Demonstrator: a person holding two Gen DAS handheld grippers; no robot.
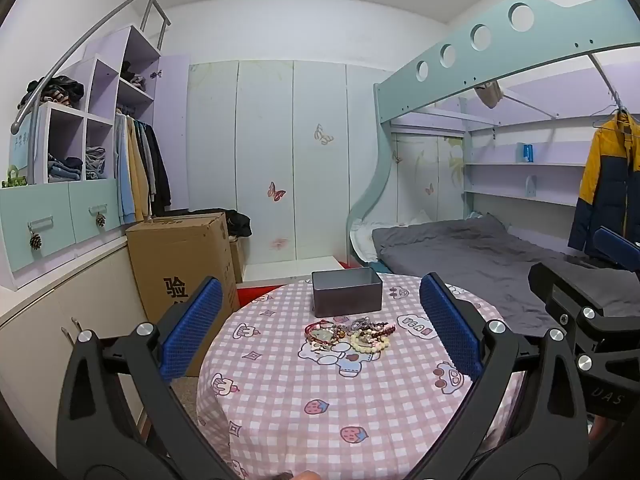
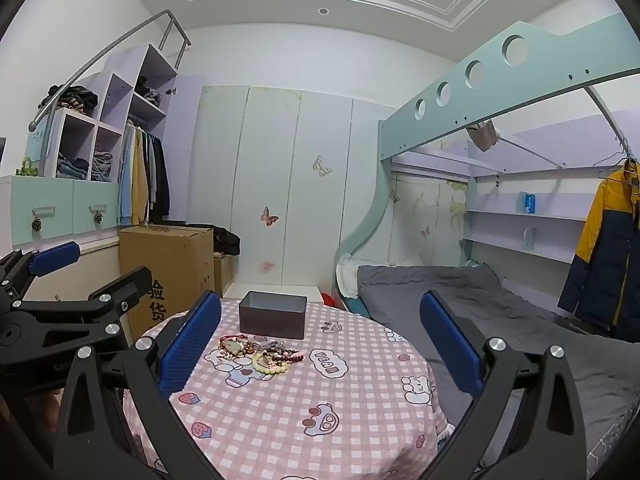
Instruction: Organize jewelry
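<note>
Where the pink checked cloth covers the round surface [image 1: 320, 400], seen at centre frame in both wrist views: a heap of jewelry [image 1: 349, 334] of beaded bracelets, cream, dark red and silvery, tangled together. Just beyond the heap, toward the upper middle of the frame, a grey metal tin [image 1: 346, 293], rectangular, lid off, inside bare as far as visible. Heap and tin near each other, not touching.

From the left wrist view, left gripper [image 1: 320, 326] framing the scene, blue-padded fingers [image 1: 191, 326] spread wide at lower left and lower right, nothing between them, clear of heap and tin alike. At the right edge, part of the other tool, black with a blue pad.

From the right wrist view, right gripper [image 2: 320, 344] likewise wide, blue fingers [image 2: 450, 346] empty, heap toward the left finger, tin above it.

Around the surface: a cardboard box [image 1: 184, 256] at left, open shelf cubbies [image 1: 76, 152] at upper left holding folded clothes, a bed [image 1: 480, 252] with grey bedding at right, a yellow and navy jacket [image 1: 608, 184] hanging at far right.
</note>
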